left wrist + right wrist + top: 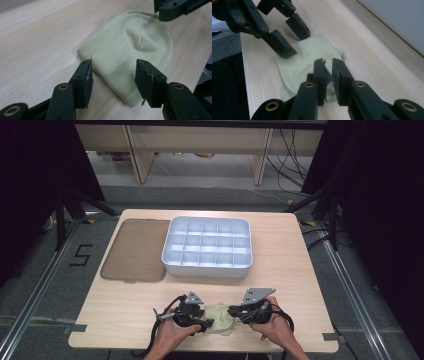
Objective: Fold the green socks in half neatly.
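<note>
1. Worktop (280, 285): cloth (220, 319) lies flat at its 6 o'clock edge, between my grippers.
2. Right gripper (328, 65) pinches the cloth's edge, anchoring it, I judge.
3. Left gripper (113, 71), spread, straddles the opposite edge, ready to grab.

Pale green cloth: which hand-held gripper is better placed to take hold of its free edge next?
Probably the left hand-held gripper: its jaws stand apart over the near edge of the pale green cloth, not pressing it. The right hand-held gripper is nearly shut at the cloth's other side, apparently pinching it.
</note>
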The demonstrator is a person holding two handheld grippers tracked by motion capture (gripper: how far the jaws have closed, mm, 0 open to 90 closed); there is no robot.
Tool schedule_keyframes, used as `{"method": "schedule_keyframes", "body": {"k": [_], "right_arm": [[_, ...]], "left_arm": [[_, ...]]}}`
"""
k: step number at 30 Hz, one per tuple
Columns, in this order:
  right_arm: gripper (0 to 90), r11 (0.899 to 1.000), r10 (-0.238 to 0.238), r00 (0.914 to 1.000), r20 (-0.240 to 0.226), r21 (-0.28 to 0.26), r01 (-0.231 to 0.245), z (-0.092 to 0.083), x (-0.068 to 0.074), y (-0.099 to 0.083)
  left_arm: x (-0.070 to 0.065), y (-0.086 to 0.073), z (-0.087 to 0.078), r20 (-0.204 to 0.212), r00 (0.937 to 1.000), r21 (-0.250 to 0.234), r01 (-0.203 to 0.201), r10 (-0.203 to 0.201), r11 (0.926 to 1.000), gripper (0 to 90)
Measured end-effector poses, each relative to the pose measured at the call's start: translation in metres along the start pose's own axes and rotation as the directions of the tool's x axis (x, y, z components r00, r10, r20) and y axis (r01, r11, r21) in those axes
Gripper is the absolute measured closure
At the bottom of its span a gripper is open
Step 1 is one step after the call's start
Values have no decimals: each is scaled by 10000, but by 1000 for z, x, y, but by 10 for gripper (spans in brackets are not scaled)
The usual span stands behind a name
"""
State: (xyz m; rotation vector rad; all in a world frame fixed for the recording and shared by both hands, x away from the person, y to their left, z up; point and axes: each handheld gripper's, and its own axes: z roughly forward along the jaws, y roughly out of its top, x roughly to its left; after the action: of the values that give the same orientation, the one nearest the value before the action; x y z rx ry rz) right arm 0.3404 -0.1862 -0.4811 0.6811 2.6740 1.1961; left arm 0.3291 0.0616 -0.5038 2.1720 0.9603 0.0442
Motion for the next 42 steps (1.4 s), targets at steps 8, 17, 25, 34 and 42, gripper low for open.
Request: {"method": "schedule_keyframes", "body": {"k": [8,17,25,34,42], "right_arm": [[816,10000,27,10000,61,26,-27,-2,0,0],[813,10000,-63,10000,56,-59,63,-1,0,0],[814,9999,-144,9999,-4,-69,144,-1,1,0],[821,9998,-103,9999,-41,-159,102,0,4,1],[843,9976,-654,9961,-584,-268,639,14,26,8]], "left_arm": [[-4,-6,-5,227,9981,482,557,-568,9973,512],[-5,-6,-1,127,9977,230,663,-666,9975,643],[-6,-6,-1,120,9987,168,487,-489,9987,760],[-2,-4,-3,75,9997,-110,227,-226,9997,831],[3,-3,-7,-38,9999,-205,166,-167,9997,836]]}}
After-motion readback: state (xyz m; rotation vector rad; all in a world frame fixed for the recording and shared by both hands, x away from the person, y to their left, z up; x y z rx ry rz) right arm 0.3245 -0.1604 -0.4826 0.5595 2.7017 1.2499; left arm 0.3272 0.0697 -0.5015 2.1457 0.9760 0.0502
